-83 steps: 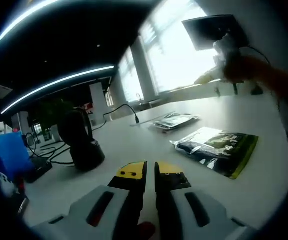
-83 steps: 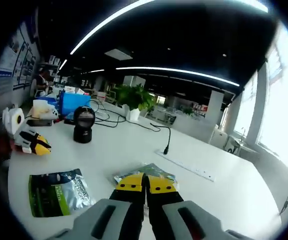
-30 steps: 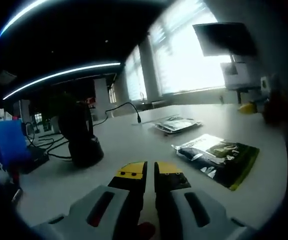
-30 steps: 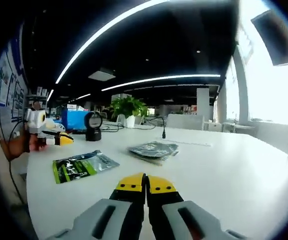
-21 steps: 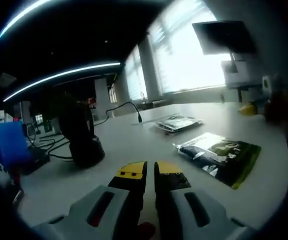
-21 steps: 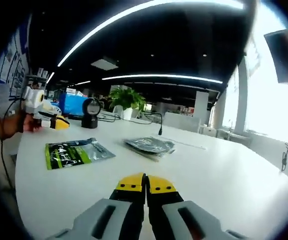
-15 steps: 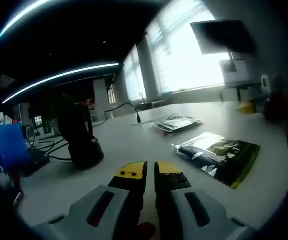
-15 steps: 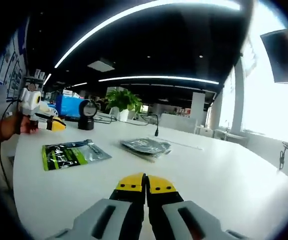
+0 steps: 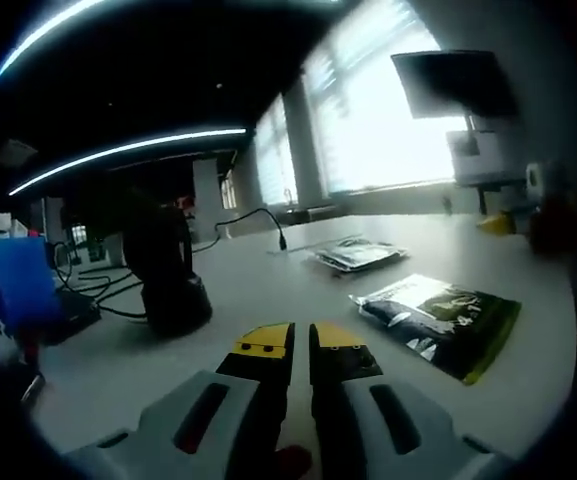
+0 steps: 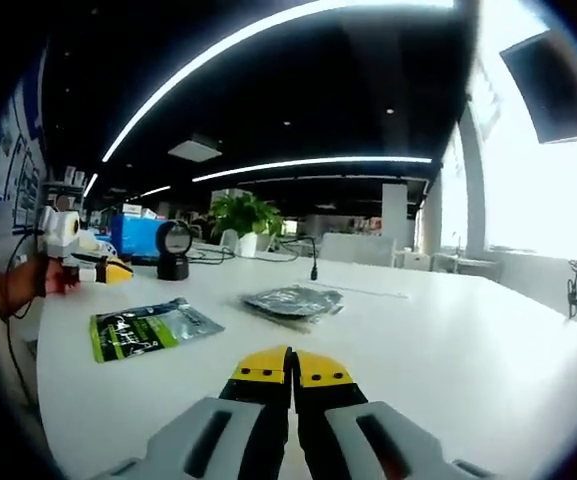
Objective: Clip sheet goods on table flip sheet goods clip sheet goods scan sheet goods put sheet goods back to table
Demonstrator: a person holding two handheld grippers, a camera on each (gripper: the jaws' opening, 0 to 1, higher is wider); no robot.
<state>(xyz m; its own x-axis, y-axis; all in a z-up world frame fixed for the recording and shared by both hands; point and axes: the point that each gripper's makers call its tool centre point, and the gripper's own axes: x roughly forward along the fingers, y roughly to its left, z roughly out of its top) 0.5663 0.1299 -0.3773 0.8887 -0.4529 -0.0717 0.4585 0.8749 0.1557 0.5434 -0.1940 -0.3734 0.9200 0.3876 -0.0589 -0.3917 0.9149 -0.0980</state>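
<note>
Two flat packets lie on the white bench [image 10: 448, 350]: a green-and-black sheet pack [image 10: 150, 328] nearer the left gripper [image 9: 300, 340], and a silvery pack [image 10: 290, 300] just beyond it. Both grippers hover low over the bench, fingers pressed together and holding nothing; the right gripper [image 10: 291, 367] points toward the silvery pack. A black scanner stand [image 9: 171, 275] sits past the packets, cables [image 9: 108, 300] trailing beside it, with a potted plant [image 10: 245, 216] behind.

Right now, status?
Both tongs shut, empty: left, right. Green pouch and silver pouch flat on table. Nothing blocking.
</note>
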